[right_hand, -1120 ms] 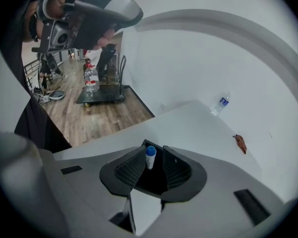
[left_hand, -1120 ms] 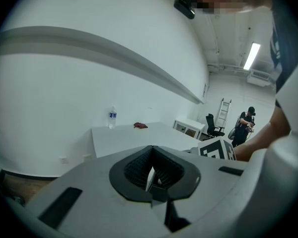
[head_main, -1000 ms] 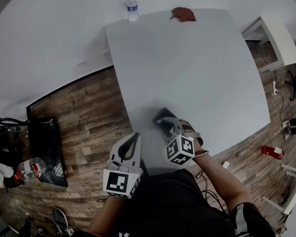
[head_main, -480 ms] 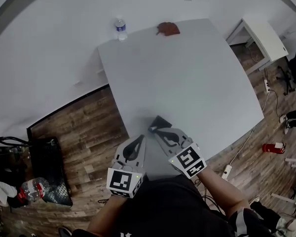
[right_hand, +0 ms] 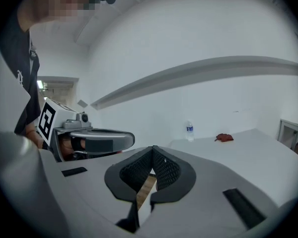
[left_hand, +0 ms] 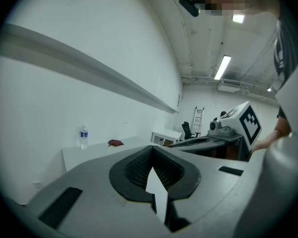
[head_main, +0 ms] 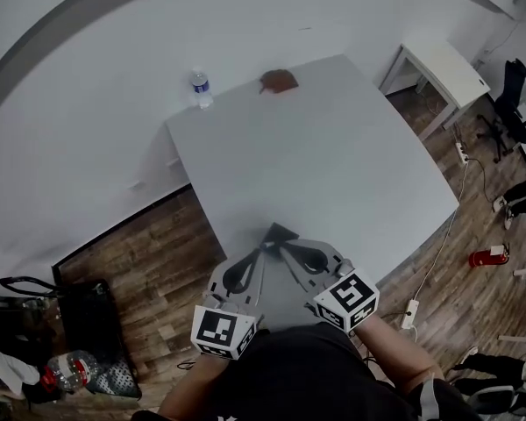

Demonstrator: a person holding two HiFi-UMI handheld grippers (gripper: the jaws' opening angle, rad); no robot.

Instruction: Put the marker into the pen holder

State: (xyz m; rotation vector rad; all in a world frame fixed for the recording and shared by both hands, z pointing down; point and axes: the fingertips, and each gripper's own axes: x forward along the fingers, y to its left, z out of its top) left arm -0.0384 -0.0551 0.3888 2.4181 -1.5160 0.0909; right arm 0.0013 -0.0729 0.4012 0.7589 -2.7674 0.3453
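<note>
Neither marker nor pen holder shows in any view, so which way the marker lies from either gripper, how its long axis runs and which hand is nearer cannot be told.

The white table point(head_main: 333, 156) is bare apart from two things at its far edge. Seen in the head view from the gripper tips, a water bottle point(head_main: 200, 87) stands toward 11 o'clock and a crumpled red-brown cloth point(head_main: 279, 82) lies near 12 o'clock, both well apart from the grippers.

The left gripper point(head_main: 265, 246) and right gripper point(head_main: 282, 244) are held low at the table's near edge. They angle inward so that their tips come together in a point, just beside each other. In each gripper's own view the dark ribbed pads meet at the tip and nothing sits between them, so both are closed and empty. Wooden floor point(head_main: 149, 253) lies to the left of the table.

A second ago the right gripper reached further out over the table, toward 12 o'clock, while the left hung back by the edge. Since then the right has drawn back and the left has come up beside it. The head camera has also tipped up, so the table now looks farther off and more of the room shows at 3 o'clock.
</note>
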